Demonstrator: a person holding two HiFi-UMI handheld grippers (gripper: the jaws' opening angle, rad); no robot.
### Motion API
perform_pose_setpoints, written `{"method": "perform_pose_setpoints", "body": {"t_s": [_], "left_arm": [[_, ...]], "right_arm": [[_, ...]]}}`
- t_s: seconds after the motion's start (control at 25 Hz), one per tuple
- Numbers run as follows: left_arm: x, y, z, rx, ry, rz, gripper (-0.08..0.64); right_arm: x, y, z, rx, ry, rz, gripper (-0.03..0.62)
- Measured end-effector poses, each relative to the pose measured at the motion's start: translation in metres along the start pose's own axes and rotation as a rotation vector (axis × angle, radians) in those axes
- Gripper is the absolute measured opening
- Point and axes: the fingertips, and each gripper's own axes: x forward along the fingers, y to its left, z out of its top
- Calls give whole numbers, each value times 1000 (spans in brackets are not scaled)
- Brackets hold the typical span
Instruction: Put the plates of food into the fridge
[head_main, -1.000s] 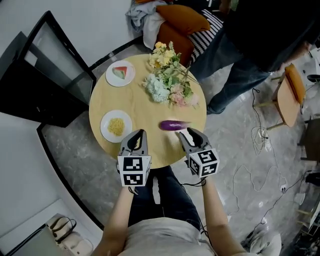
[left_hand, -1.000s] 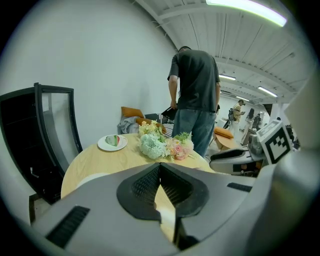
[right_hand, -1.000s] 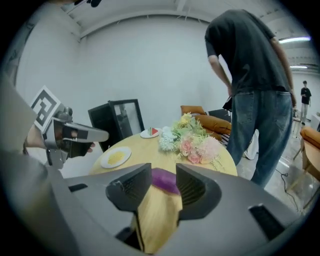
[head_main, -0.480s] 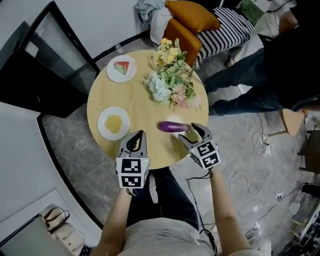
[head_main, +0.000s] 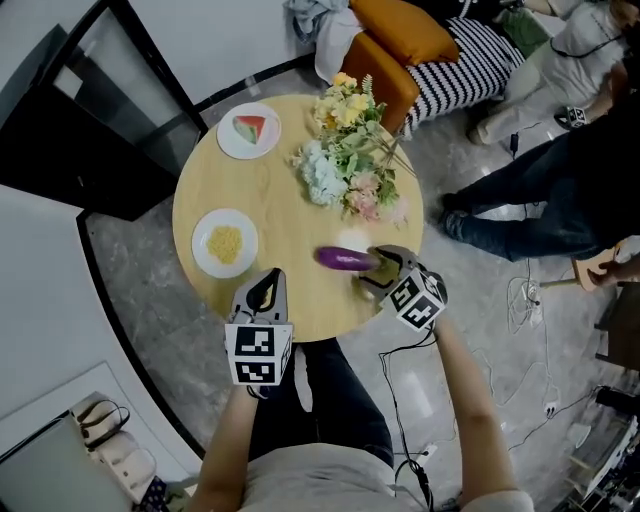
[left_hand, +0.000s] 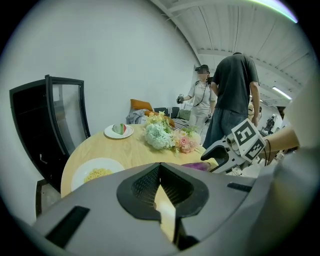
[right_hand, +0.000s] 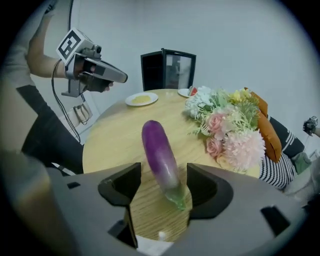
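Two white plates stand on the round wooden table (head_main: 290, 215): one with yellow food (head_main: 225, 242) (right_hand: 141, 99) at the near left, one with a watermelon slice (head_main: 248, 131) (left_hand: 119, 130) at the far left. A purple eggplant (head_main: 343, 258) (right_hand: 157, 150) lies near the table's right edge. My right gripper (head_main: 372, 268) (right_hand: 164, 175) is open; its jaws have just been opening and now stand either side of the eggplant's green stem end without pressing it. My left gripper (head_main: 268, 287) (left_hand: 159, 167) hangs shut and empty over the near edge, beside the yellow-food plate.
A bunch of flowers (head_main: 350, 160) fills the table's far right. A black cabinet with an open glass door (head_main: 90, 110) stands at the left. A person (head_main: 540, 190) stands at the right of the table, near an orange cushion (head_main: 400, 30). Cables lie on the floor.
My right gripper has sunk towards the table and rolled, its jaws wider and now astride the eggplant's stem end. The left gripper has barely moved. The standing person has shifted right.
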Motion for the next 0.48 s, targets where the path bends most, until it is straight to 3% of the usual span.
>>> {"method": "perform_pose_setpoints", "body": {"t_s": [0.48], "left_arm": [[5, -10, -2, -12, 10, 13, 8]], "right_arm": [[20, 4, 1, 16, -15, 79, 270]]}}
